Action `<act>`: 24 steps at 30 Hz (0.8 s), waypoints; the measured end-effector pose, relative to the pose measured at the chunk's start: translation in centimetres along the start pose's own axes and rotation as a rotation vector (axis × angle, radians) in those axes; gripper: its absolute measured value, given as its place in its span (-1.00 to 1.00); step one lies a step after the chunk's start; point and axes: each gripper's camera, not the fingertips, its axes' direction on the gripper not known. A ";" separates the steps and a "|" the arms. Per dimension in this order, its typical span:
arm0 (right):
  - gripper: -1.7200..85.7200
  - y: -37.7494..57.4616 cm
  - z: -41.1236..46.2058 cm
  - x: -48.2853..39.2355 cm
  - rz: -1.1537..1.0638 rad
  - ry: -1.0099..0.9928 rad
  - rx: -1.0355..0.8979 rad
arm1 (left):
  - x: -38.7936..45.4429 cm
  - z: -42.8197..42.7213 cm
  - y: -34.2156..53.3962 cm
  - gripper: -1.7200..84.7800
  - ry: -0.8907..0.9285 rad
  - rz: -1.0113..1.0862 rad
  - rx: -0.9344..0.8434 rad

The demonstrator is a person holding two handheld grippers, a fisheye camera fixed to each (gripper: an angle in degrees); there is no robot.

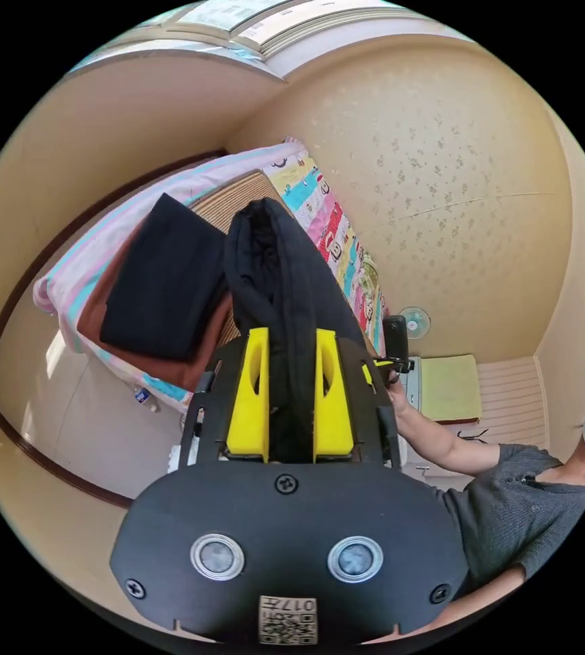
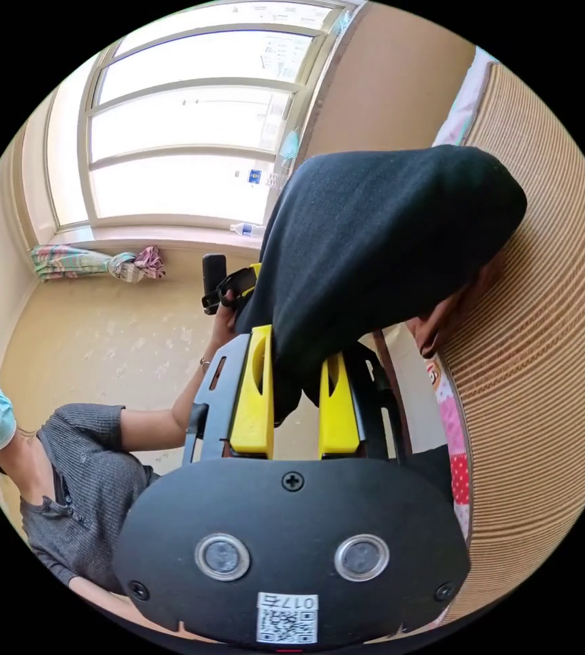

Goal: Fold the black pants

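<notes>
While each claw (image 1: 291,355) (image 2: 296,368) pinches it, the black pants (image 1: 279,273) (image 2: 381,239) hang bunched in thick folds.

Plain black fabric pants (image 1: 286,273) between yellow plastic jaws. Beside pants: black folded cloth (image 1: 163,280) over rust-brown folded cloth (image 1: 170,368); tan striped woven mat (image 2: 545,341); pink patchwork cartoon-print quilt (image 1: 333,232).

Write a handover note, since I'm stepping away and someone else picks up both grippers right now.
Left gripper: shut on the black pants, held bunched above the bed.
Right gripper: shut on the same pants, draped over its jaws beside the woven mat.
Already on the bed: a folded black garment stacked on a brown one.
Done: pants lifted by both grippers.
Left: lay them flat on the mat, fold, probably add to the stack.
</notes>
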 end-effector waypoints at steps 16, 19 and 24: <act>-0.94 11.0 -1.1 5.6 0.376 0.235 0.006 | -14.4 6.7 -1.8 -0.70 -0.339 -0.341 0.302; -0.94 18.5 -5.1 4.0 0.562 0.363 0.122 | -9.8 5.8 -0.4 -0.70 -0.332 -0.205 0.440; -0.95 24.2 -8.5 0.2 0.678 0.361 0.285 | -8.7 14.0 -8.0 -0.69 -0.264 -0.099 0.299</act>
